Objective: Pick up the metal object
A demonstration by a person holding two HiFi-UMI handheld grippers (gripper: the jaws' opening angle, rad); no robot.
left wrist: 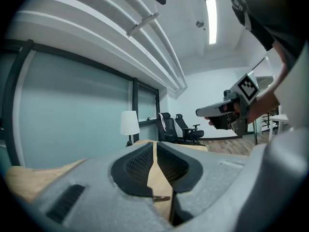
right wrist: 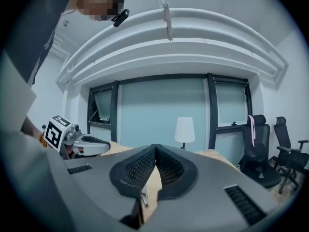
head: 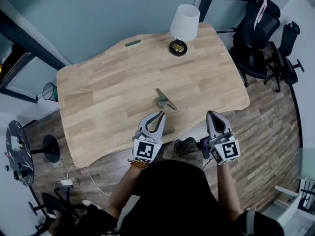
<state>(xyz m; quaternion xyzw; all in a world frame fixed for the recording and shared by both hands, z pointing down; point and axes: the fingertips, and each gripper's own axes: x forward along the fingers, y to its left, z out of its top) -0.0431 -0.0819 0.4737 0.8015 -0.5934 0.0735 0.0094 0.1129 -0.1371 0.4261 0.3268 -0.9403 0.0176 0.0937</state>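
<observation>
Pale wood covers the table point(head: 98, 97), which fills most of the head view, with plank flooring around it.

Both pairs of fingers are clenched on nothing. The left gripper point(head: 160, 115) has its ribbed pads point(left wrist: 140, 164) pressed tip to tip, with only a sliver of tabletop showing through the slit below them. The right gripper point(head: 212, 114) looks the same in its own view, pads point(right wrist: 170, 167) meeting at the tip and no object between.

Both grippers hang over the table's near edge, pointing towards the far edge, which reads as a ready pose before any reach. The jaws would have to part before they could take anything.

Just beyond the left gripper's tips, apart from them, the metal object point(head: 166, 100) lies flat on the wood, closer to the near edge than the far. It looks reachable by either gripper, the left more directly.

A lamp point(head: 184, 23) stands at the far edge, well clear of the work. Black office chairs point(head: 256, 38) sit off the far right corner.
</observation>
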